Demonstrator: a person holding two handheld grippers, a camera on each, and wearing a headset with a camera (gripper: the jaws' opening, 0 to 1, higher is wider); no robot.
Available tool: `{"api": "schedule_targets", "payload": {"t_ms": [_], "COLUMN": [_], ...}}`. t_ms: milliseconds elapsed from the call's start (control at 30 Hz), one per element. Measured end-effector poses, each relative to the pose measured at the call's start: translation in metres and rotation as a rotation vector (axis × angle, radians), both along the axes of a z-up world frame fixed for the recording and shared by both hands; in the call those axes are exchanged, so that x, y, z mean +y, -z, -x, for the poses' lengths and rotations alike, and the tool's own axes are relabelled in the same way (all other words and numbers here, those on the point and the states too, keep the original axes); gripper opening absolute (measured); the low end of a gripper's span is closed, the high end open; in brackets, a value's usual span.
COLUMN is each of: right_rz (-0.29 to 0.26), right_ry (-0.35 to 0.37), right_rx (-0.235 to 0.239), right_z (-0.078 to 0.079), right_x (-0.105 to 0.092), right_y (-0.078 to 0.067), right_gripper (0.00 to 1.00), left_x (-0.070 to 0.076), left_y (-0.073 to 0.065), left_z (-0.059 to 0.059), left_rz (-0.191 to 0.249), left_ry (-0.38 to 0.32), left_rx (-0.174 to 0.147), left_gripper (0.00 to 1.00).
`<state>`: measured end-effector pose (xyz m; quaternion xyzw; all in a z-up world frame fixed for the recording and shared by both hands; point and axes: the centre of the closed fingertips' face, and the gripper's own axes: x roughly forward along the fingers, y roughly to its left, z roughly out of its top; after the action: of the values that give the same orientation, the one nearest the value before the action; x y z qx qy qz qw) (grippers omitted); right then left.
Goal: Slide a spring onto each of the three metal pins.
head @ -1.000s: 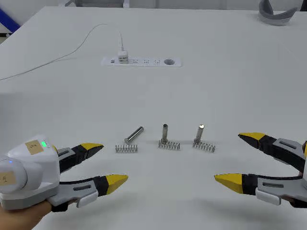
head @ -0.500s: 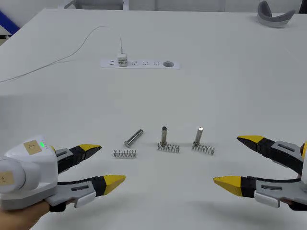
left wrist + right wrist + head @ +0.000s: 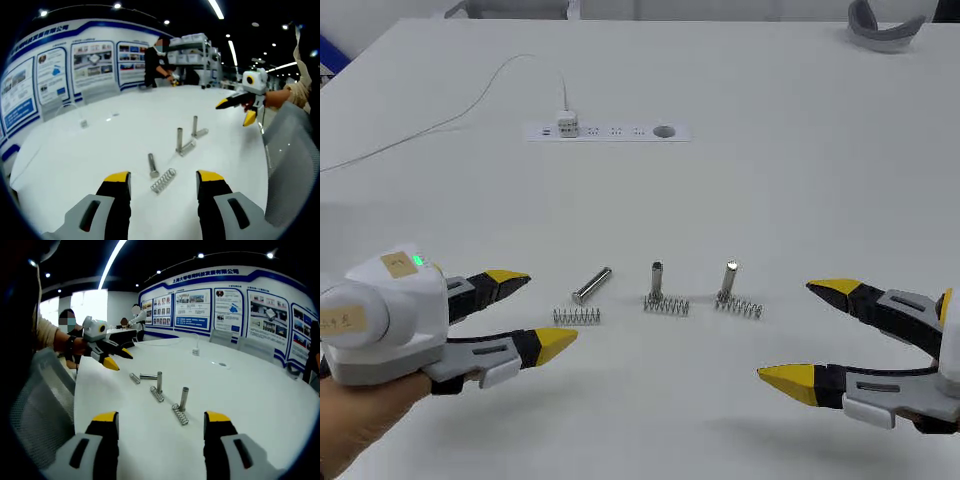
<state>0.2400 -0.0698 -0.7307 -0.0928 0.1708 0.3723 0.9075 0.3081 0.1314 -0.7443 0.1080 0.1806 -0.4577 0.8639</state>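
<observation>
while the left gripper [image 3: 548,308] and right gripper [image 3: 788,330] hover with jaws apart and empty, the left spring [image 3: 577,316], middle spring [image 3: 666,306] and right spring [image 3: 738,307] lie loose on the white table [image 3: 770,180]. just behind them, the left pin [image 3: 592,285] lies flat, while the middle pin [image 3: 656,279] and right pin [image 3: 729,279] stand upright.

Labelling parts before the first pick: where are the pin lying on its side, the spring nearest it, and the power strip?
lying pin [image 3: 592,284], head view, mid-shaft.
nearest spring [image 3: 576,316], head view, middle coils.
power strip [image 3: 620,131], head view, middle of top face.
</observation>
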Motion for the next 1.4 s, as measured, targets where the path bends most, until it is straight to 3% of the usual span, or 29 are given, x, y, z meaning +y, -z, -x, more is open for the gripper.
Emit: {"api": "schedule_targets", "payload": {"t_ms": [433,1000,1400], "right_rz": [-0.006,-0.009,-0.008], "right_ry": [0.015,0.022,0.025], "right_rx": [0.0,0.003,0.003], "right_z": [0.001,0.001,0.002], "right_x": [0.0,0.0,-0.001], "right_y": [0.0,0.001,0.001], "right_gripper": [0.7,0.69,0.69], "left_x": [-0.019,-0.031,-0.044], "left_y": [0.0,0.008,0.017], "left_z": [-0.021,-0.043,-0.054], "left_rz": [-0.044,-0.124,-0.188], "left_ry": [0.042,0.054,0.058], "left_rx": [-0.003,0.013,0.043], "left_gripper": [0.52,0.45,0.4]}}
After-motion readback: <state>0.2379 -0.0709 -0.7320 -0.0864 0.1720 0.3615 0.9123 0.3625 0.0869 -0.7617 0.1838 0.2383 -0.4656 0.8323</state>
